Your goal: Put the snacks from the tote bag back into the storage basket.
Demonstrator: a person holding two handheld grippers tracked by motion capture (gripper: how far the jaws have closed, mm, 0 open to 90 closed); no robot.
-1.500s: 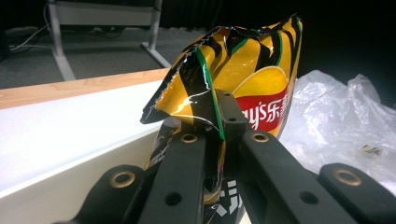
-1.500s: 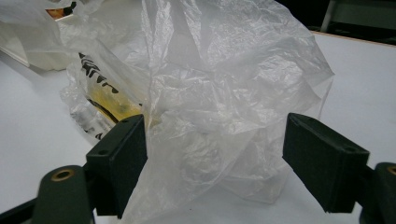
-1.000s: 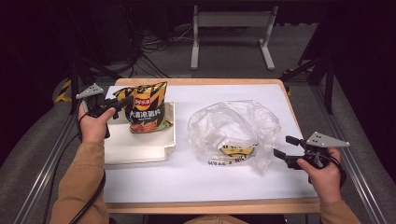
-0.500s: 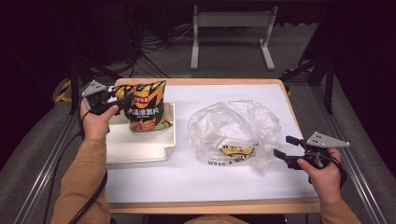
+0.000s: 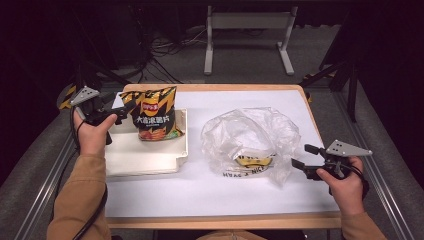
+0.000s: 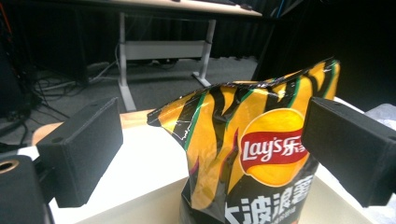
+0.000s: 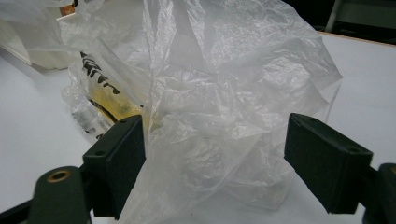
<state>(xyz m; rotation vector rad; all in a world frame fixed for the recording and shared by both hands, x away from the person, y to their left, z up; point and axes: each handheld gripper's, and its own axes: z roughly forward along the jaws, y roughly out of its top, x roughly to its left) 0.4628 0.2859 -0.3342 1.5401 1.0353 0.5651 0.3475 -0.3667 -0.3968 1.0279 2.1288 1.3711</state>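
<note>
The left gripper (image 5: 121,111), jaws just opened wide, sits beside the upright Lay's chip bag (image 5: 154,114) on the white tray (image 5: 145,160). The right gripper (image 5: 301,158) gapes around the clear plastic bag (image 5: 250,135) edge, not pinching

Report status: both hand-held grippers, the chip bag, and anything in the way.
Left hand-held gripper just opened, clear of chip bag. Bag upright on white tray. Right hand-held gripper open at plastic bag. Nothing blocking.
</note>
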